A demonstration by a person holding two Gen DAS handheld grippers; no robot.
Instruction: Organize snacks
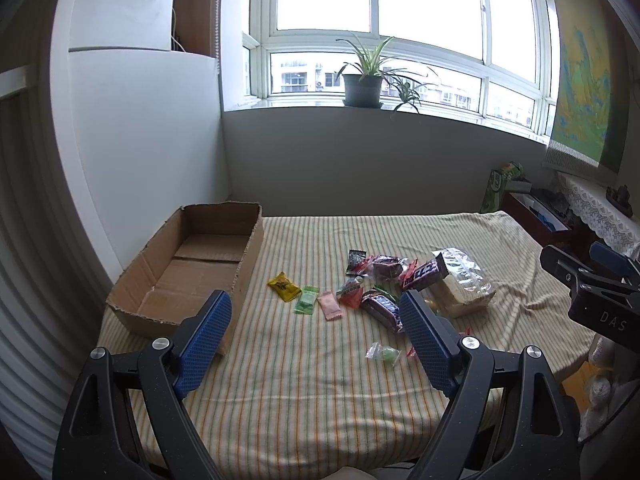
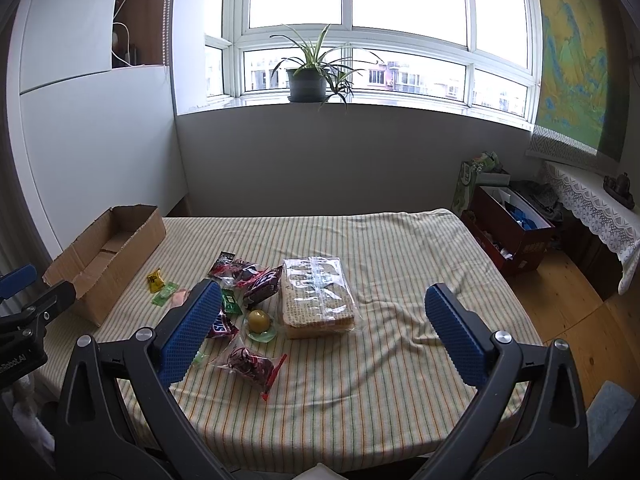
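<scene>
Several snack packets lie in a loose pile on the striped tablecloth (image 1: pixel 312 380): a yellow packet (image 1: pixel 283 286), a green one (image 1: pixel 307 300), a pink one (image 1: pixel 329 306), a Snickers bar (image 1: pixel 382 312) and a clear bag of crackers (image 2: pixel 318 296). An open cardboard box (image 1: pixel 192 268) stands empty at the table's left. My left gripper (image 1: pixel 316 300) is open and empty, above the table's near side, facing the pile. My right gripper (image 2: pixel 322 292) is open and empty, facing the cracker bag. A red-sealed packet (image 2: pixel 250 362) and a jelly cup (image 2: pixel 259 322) lie near it.
A white wall panel (image 1: pixel 132 140) runs along the left behind the box. A potted plant (image 1: pixel 362 84) stands on the windowsill. A dark red box (image 2: pixel 516 232) and a lace-covered shelf (image 2: pixel 592 208) sit right of the table over wooden floor.
</scene>
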